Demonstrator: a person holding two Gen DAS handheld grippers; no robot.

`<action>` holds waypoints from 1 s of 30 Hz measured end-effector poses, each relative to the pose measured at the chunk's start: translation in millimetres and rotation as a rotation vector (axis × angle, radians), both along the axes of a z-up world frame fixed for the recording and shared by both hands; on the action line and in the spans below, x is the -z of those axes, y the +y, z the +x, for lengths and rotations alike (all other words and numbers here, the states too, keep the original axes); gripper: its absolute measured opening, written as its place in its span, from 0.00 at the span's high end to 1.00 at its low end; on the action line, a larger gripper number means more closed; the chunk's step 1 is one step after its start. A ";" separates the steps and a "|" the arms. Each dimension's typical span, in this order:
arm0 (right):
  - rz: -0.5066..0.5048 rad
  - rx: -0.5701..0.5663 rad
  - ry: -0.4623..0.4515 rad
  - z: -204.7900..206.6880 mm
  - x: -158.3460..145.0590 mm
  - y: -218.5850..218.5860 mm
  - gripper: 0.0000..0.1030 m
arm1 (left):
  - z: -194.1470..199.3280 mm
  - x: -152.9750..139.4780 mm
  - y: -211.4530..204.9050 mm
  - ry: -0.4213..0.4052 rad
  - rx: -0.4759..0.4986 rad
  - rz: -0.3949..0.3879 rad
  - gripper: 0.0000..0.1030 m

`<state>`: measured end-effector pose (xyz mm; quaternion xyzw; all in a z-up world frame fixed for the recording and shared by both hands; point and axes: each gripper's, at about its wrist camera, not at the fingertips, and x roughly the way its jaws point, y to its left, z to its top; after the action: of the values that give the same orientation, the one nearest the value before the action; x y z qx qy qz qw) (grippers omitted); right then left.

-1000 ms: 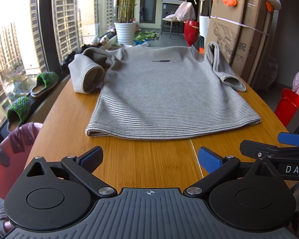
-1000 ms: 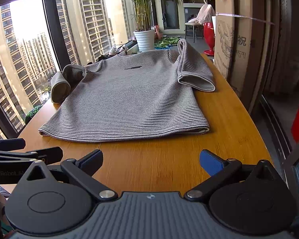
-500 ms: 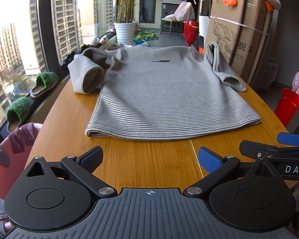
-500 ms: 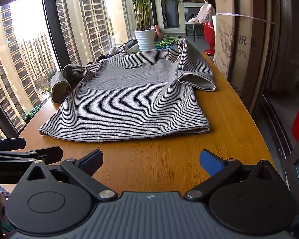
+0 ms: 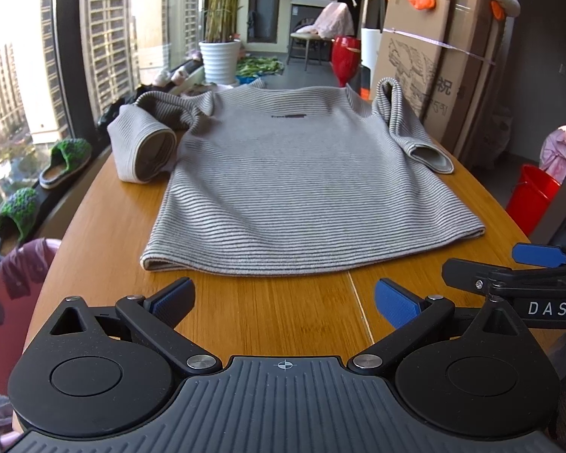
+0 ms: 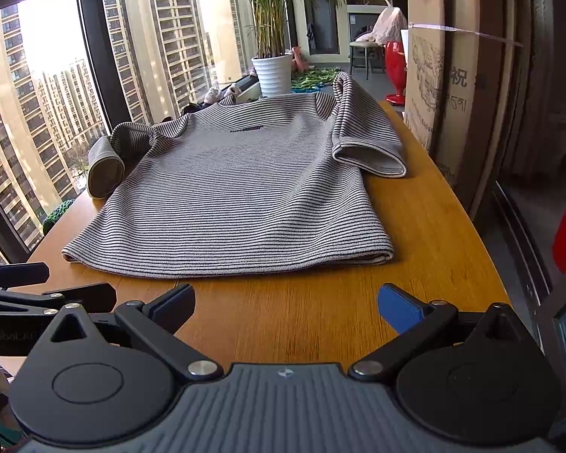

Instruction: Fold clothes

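Note:
A grey striped short-sleeved top [image 5: 302, 188] [image 6: 237, 196] lies spread flat, front up, on the wooden table [image 5: 275, 313], hem towards me. Its left sleeve [image 5: 143, 151] is bunched and stands up with the cuff open. Its right sleeve [image 5: 415, 132] lies folded along the side. My left gripper [image 5: 283, 298] hovers open just short of the hem, nothing between its blue pads. My right gripper [image 6: 286, 302] is open too, likewise short of the hem near the garment's right corner. Each gripper shows at the edge of the other's view.
Tall cardboard boxes [image 5: 434, 75] stand along the table's right side. A window [image 6: 37, 113] and sill with green slippers [image 5: 64, 158] run along the left. A red bucket [image 5: 532, 196] sits on the floor at right. A potted plant [image 5: 220, 56] stands beyond the table's far end.

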<state>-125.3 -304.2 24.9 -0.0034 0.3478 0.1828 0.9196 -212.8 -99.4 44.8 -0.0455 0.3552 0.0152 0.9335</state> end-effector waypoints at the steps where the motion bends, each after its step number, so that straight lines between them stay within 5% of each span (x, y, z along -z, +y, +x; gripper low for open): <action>1: 0.000 0.002 -0.004 5.5 -0.4 -0.7 0.00 | 6.1 1.2 1.0 0.002 0.017 -0.011 0.00; 9: 0.043 -0.015 0.052 72.4 3.8 2.3 0.00 | 78.7 8.3 19.7 0.029 0.095 -0.068 0.00; 16: 0.089 -0.053 -0.006 137.4 0.2 30.5 0.00 | 155.5 8.5 53.4 -0.007 0.056 -0.129 0.00; 20: 0.207 -0.047 0.065 172.0 15.7 38.9 0.00 | 181.6 21.2 71.4 0.024 0.016 -0.207 0.00; 22: 0.218 -0.052 0.073 174.7 23.0 40.0 0.00 | 183.3 31.9 78.6 0.038 0.006 -0.245 0.00; 27: 0.142 -0.129 0.083 170.1 26.9 45.5 0.00 | 165.9 40.5 68.9 -0.022 0.059 -0.158 0.00; 30: 0.198 -0.157 0.144 161.1 22.9 29.7 0.00 | 151.4 40.4 59.5 -0.022 0.077 -0.130 0.00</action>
<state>35.9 -274.6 1.9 0.0732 0.3919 0.2876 0.8708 -61.5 -40.0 4.5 -0.0925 0.3466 -0.0442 0.9324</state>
